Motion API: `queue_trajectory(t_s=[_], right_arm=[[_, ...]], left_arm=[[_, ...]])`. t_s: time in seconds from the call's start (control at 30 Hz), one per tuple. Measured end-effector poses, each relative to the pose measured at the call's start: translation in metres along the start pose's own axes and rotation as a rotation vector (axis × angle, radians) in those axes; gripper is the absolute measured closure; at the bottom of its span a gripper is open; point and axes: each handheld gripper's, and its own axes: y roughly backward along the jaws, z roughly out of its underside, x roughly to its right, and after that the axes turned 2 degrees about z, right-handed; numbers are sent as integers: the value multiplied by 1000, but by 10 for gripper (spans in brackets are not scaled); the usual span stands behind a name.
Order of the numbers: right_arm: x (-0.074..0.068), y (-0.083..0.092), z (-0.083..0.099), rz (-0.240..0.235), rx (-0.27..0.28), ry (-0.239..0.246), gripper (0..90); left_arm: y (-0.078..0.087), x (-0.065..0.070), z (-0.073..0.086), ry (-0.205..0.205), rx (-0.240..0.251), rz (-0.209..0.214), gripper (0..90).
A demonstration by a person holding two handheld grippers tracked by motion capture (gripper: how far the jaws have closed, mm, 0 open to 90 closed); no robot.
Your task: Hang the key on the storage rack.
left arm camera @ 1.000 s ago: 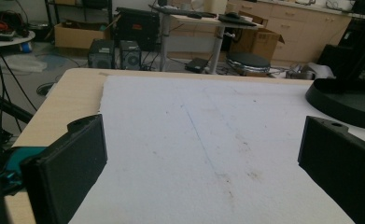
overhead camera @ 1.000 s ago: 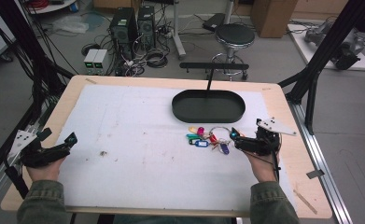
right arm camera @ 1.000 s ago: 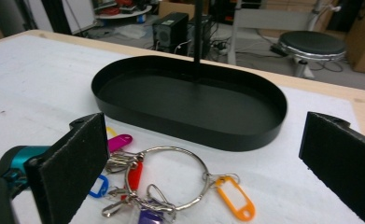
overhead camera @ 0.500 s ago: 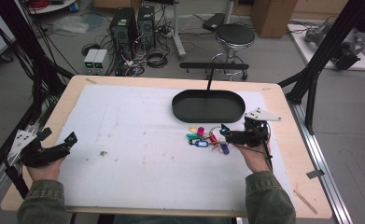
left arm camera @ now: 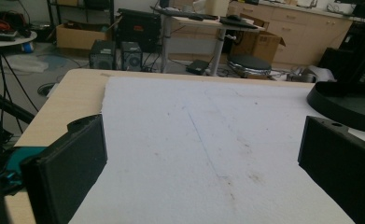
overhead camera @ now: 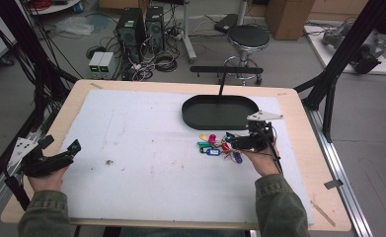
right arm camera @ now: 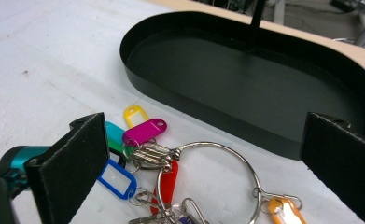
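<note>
**Over the keys, nothing lifted yet**

At three o'clock on the tabletop (overhead camera: 131,187) our right gripper (overhead camera: 235,142) hovers low, jaws apart, astride the key ring (right arm camera: 208,179) lying just outside the black tray (right arm camera: 245,70). We judge the grasp not yet made. Our left gripper (overhead camera: 64,153) rests at nine o'clock, jaws apart, empty.

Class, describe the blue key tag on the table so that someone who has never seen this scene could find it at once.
Start at the black oval tray on the white mat, then drop to the large metal ring of coloured tags lying just in front of it. The blue key tag lies at the bunch's edge, beside the right gripper's jaw; unlike its magenta, yellow and red neighbours, it is blue with a white label window.
</note>
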Motion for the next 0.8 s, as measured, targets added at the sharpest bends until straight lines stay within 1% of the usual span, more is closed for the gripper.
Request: queue_trajectory(t_s=[0.03,0.07,0.13,0.17,0.2,0.23,0.27,0.3,0.33,0.37,0.4,0.43,0.47,0.5,0.57,0.6,0.63,0.67,0.7,0.77,0.8], right_arm=[[-1,-2,-1,-5,-7,3,5],[-2,-6,-3,6,-21,27,6],[-3,-8,-3,7,-25,34,6],[-5,-13,-2,10,-48,36,6],[-5,-16,-2,9,-59,46,6],[-5,-16,-2,9,-59,46,6],[-5,-21,0,7,-85,54,6],[-5,-21,0,7,-85,54,6],[-5,-25,1,-4,-104,56,6],[-5,-25,1,-4,-104,56,6],[-5,-27,2,-10,-118,56,6],[-5,-31,4,-31,-148,56,6],[-5,-33,5,-36,-171,64,7],[-5,-33,5,-36,-171,64,7],[-7,-38,7,-54,-209,74,13],[-7,-40,9,-58,-225,78,13],[-10,-42,10,-50,-250,95,19],[-10,-42,10,-50,-250,95,19],[-11,-43,10,-56,-263,106,53],[-12,-44,11,-60,-276,106,89],[-11,-45,11,-62,-285,107,132]], left_arm=[[0,0,0,0,1,-1,17],[0,0,0,-2,1,-4,17],[1,0,0,-4,10,-7,17],[1,0,0,-4,13,-7,17],[1,0,0,-3,12,-9,17],[1,0,0,-6,8,-7,17],[1,0,0,-6,8,-7,17],[1,0,0,-6,8,-5,17],[1,0,0,-5,6,-4,17],[1,0,0,-5,6,-4,17],[0,0,0,-5,6,-2,17],[0,1,0,-4,6,-2,17],[0,1,0,-4,6,-1,17],[0,1,0,-4,6,0,17],[1,1,0,-6,7,-3,17],[1,1,0,-5,10,-5,17],[1,1,0,-4,19,-7,17],[1,1,0,-4,19,-7,17],[2,0,-1,-3,20,-8,18],[2,0,0,0,19,-8,17],[2,0,0,2,19,-8,17]])
